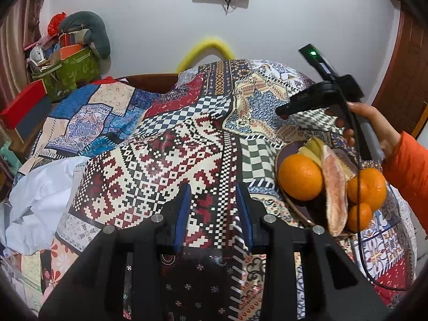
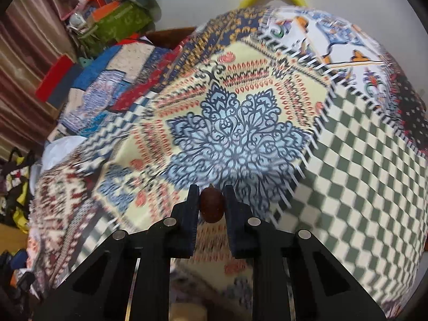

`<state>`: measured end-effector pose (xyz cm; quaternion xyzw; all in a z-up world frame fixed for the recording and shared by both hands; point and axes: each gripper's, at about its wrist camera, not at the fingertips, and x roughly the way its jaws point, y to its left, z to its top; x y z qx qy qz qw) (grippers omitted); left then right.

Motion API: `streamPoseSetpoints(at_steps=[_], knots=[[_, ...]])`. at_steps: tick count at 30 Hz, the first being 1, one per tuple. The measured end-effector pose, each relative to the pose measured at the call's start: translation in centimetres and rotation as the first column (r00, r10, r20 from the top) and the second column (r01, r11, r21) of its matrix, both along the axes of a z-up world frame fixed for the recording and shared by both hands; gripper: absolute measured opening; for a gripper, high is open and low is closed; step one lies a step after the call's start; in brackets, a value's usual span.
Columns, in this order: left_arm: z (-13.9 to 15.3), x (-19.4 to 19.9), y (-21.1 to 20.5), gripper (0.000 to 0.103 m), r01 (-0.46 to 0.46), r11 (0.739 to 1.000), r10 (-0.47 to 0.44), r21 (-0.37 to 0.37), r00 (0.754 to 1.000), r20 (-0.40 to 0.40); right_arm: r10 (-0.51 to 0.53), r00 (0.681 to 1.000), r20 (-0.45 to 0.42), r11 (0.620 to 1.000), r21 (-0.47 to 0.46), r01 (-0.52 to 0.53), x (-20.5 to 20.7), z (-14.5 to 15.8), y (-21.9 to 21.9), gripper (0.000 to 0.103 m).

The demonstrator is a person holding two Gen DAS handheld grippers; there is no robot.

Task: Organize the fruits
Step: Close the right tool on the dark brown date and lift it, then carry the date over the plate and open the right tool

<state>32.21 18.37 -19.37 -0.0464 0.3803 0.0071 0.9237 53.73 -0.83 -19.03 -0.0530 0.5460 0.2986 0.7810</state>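
Observation:
A dark plate [image 1: 283, 160] at the right of the patterned table holds three oranges [image 1: 301, 177], a pinkish-orange elongated fruit [image 1: 334, 195] and yellow-green pieces [image 1: 311, 147]. My left gripper [image 1: 214, 203] is open and empty, low over the cloth to the left of the plate. My right gripper [image 2: 211, 203] is shut on a small dark red fruit [image 2: 211, 205], like a date, held above the cloth. In the left wrist view the right gripper [image 1: 283, 111] is held by a hand beyond the plate.
A patterned patchwork cloth [image 1: 165, 155] covers the round table. White crumpled fabric [image 1: 40, 195] lies at the left edge. A green box with clutter [image 1: 67, 72] and a red box [image 1: 21, 107] stand at the far left. A yellow chair back [image 1: 206, 48] is behind.

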Motion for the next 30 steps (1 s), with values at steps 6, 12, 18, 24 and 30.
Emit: streamPoseSetpoints(at_steps=[6,12,18,24,30], knots=[[2.3,-1.1,-1.8,0.034,0.022,1.0,-0.022,0.003,0.999,0.03,0.03,0.997,0.071,0.993,0.108,-0.037,-5.5,5.3,-3.9,0.017],[4.2,-2.9,-4.4,0.034,0.044,0.999,-0.046,0.032,0.997,0.054,0.059,0.987,0.147,0.984,0.158,-0.082,-11.8,9.3,-6.7,0.017],[5.2,-4.5,-7.1,0.034,0.069,0.997,-0.07,0.018,0.996,0.054,0.076,0.973,0.216,0.984,0.139,-0.108,-16.4,10.7,-7.8,0.017],[4.5,-4.5,-9.4,0.035,0.08,0.997,-0.08,-0.002,0.997,0.021,0.113,0.965,0.235,0.984,0.11,-0.142,-18.8,9.7,-7.8,0.017],[3.4,-3.9,-10.5,0.035,0.088,0.996,-0.088,-0.032,0.996,-0.017,0.143,0.965,0.218,0.987,0.034,-0.154,-19.2,7.0,-6.7,0.017]])
